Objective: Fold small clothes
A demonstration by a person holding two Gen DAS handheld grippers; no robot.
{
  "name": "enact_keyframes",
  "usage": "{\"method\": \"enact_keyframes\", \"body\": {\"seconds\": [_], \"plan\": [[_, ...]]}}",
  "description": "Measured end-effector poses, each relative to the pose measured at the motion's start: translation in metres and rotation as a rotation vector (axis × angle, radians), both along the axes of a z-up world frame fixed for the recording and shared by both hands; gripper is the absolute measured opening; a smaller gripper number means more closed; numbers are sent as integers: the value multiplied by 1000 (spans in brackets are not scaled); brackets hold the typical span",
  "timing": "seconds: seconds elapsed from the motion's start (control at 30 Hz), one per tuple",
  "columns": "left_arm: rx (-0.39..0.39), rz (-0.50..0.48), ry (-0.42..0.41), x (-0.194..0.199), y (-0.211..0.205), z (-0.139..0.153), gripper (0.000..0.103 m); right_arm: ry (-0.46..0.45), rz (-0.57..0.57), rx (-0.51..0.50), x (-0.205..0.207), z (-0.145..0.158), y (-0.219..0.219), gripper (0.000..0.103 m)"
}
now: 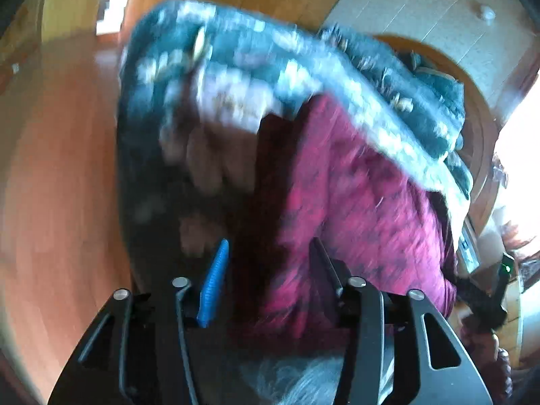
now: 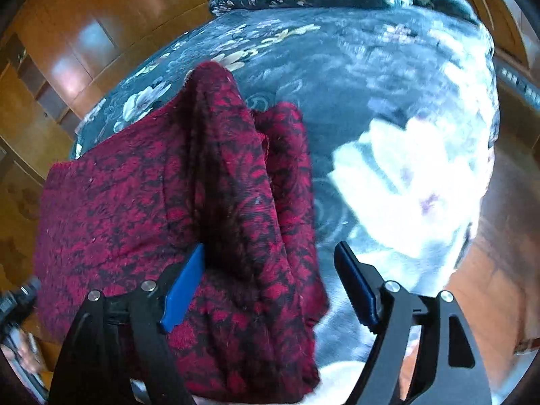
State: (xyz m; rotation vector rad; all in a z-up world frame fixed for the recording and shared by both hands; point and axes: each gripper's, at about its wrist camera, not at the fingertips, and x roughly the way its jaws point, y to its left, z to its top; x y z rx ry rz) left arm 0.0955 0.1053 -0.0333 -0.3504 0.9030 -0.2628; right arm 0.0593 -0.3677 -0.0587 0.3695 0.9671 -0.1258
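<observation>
I see the red garment [image 2: 189,209] folded on the floral bed [image 2: 354,77], its left edge near the bed's edge. My right gripper [image 2: 270,283] is spread over it; the left gripper [image 1: 270,270], blurred, seems parted, angled down.

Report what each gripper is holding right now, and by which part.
Nothing is held. The right gripper stands open over the red patterned garment, pads clear of the cloth. The left gripper is open too; its blurred view shows no pinch.
</observation>
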Motion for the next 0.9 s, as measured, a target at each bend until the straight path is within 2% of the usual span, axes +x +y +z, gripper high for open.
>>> {"method": "enact_keyframes", "body": {"seconds": [0.1,0.17,0.3,0.43,0.6,0.9], "plan": [[10,-8,-77,4,-8,23,48,-77,16,-111,-7,28,13,78],[38,-17,-113,9,-15,31,48,-132,57,-137,-4,46,27,78],[102,-42,-121,30,-36,34,48,-167,145,-152,15,59,54,78],[188,-84,-142,45,-63,32,48,-151,188,-158,44,55,75,77],[282,-132,-176,56,-91,29,48,-127,191,-169,78,46,74,77],[334,-184,-182,76,-115,15,48,-23,97,-177,114,13,30,77]]}}
